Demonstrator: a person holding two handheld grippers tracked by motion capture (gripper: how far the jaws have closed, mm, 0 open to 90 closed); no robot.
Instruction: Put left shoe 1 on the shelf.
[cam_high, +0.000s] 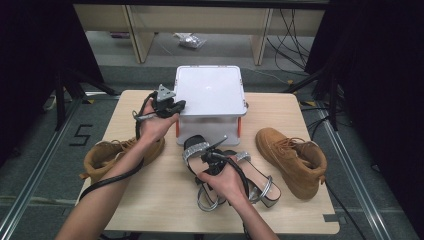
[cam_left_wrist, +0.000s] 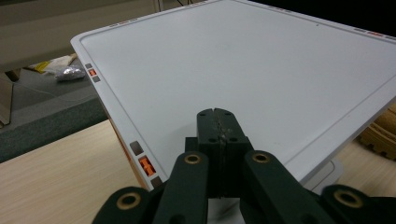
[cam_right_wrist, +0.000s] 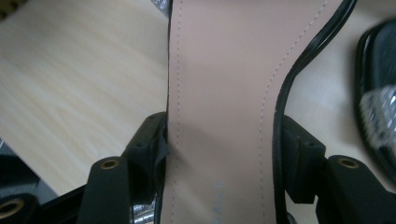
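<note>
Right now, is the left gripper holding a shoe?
No, the left gripper has its jaws shut on nothing, over the white box lid.

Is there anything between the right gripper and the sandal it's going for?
Nothing visible. The right gripper already has its jaws on either side of the sandal's tan insole, with no object between them. The other sandal lies beside it.

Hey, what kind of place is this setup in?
Probably a lab or data-recording workspace: a small wooden table on metal floor rails, loose cables behind it, and dark curtains at the sides.
</note>
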